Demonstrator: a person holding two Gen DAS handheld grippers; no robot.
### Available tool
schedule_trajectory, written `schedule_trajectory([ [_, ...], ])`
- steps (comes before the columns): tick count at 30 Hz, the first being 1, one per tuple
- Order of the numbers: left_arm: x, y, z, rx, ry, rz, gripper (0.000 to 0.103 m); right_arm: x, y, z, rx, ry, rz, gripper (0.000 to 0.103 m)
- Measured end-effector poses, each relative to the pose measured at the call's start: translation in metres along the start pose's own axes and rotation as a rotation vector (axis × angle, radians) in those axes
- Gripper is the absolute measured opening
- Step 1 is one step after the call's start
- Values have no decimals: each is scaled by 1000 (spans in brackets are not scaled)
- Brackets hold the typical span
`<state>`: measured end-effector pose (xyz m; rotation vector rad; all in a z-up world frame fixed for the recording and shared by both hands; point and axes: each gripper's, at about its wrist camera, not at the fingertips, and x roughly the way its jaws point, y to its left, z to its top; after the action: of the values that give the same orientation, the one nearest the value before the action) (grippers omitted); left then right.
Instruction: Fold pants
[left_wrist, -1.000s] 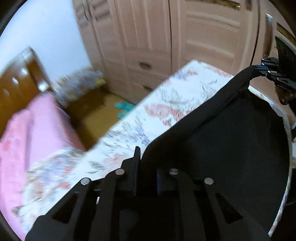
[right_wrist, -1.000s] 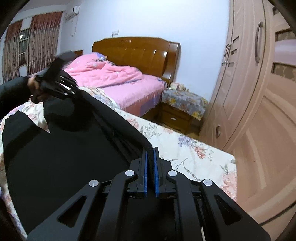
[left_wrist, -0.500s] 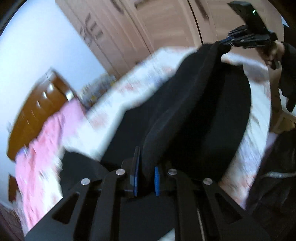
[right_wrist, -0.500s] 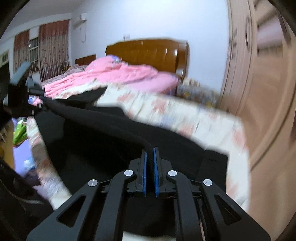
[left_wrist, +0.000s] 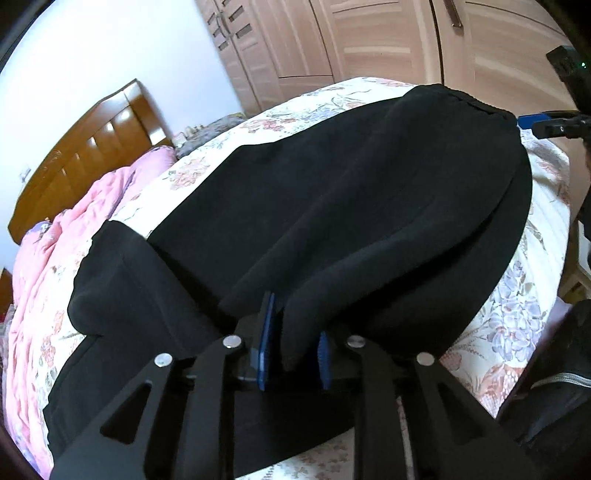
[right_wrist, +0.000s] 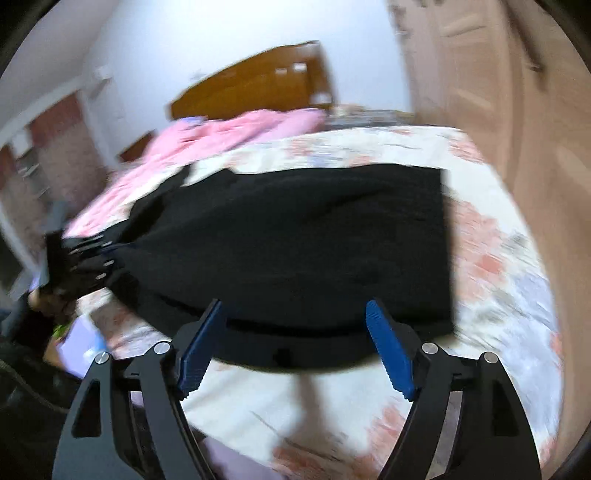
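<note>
You had the black pants lying across the floral bedspread, doubled over on themselves, with a thick rounded fold running from about 7 o'clock up toward 1 o'clock in the left wrist view. The first fold looked done by this point.

Your right gripper had just been opening; its jaws stood wide apart with nothing between them, and the near edge of the pants lay on the bed just beyond the blue pads. That end was released.

Your left gripper had also just been opening. A bunched roll of black cloth sat between its narrowly parted jaws, with a gap showing at the left pad, so I judged the hold to be slackening, not firm.

What I judged was left: freeing that end, smoothing the bulge, and probably another fold to shorten the bundle. The pink quilt lay well apart at 9 o'clock.
</note>
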<state>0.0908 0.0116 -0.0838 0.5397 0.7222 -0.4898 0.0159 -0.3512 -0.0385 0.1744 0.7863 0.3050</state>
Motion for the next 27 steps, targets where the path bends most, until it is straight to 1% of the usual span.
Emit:
schedule_trajectory([
  [2, 0, -4, -1, 17, -3, 34, 25, -3, -14, -6, 94, -6, -31, 70],
  [4, 0, -10, -1, 47, -1, 65, 33, -8, -27, -13, 221, -29, -9, 66],
  [5, 0, -13, -1, 64, -1, 78, 34, -9, -33, -18, 282, -28, 11, 63],
  [6, 0, -13, 0, 73, -1, 84, 35, -8, -35, -20, 311, -31, 21, 61],
  [8, 3, -14, -1, 83, -3, 93, 35, -6, -38, -18, 336, -55, 22, 57],
  [10, 3, -14, -1, 78, -6, 91, 35, -2, -42, -14, 376, -62, 32, 57],
  [15, 3, -14, -4, 69, -17, 95, 36, 7, -43, -7, 427, -71, 76, 56],
  [17, 3, -15, -4, 76, -20, 101, 35, 6, -45, -7, 432, -74, 75, 51],
  [18, 3, -16, -4, 83, -20, 100, 32, 7, -44, -7, 435, -67, 87, 48],
  [19, 3, -17, -6, 86, -20, 95, 28, 9, -44, -7, 439, -52, 94, 43],
  [20, 4, -18, -6, 88, -20, 86, 27, 13, -43, -8, 444, -32, 90, 38],
  [22, 4, -18, -7, 86, -23, 84, 25, 21, -42, -11, 464, -3, 96, 35],
  [24, 5, -18, -8, 85, -23, 76, 23, 25, -43, -12, 487, -12, 103, 33],
  [25, 5, -17, -8, 84, -27, 79, 18, 25, -43, -10, 483, -24, 93, 18],
  [26, 4, -16, -8, 82, -33, 81, 15, 24, -40, -9, 470, -27, 80, 13],
  [27, 1, -15, -7, 83, -44, 85, 11, 23, -38, -7, 456, -31, 74, 11],
])
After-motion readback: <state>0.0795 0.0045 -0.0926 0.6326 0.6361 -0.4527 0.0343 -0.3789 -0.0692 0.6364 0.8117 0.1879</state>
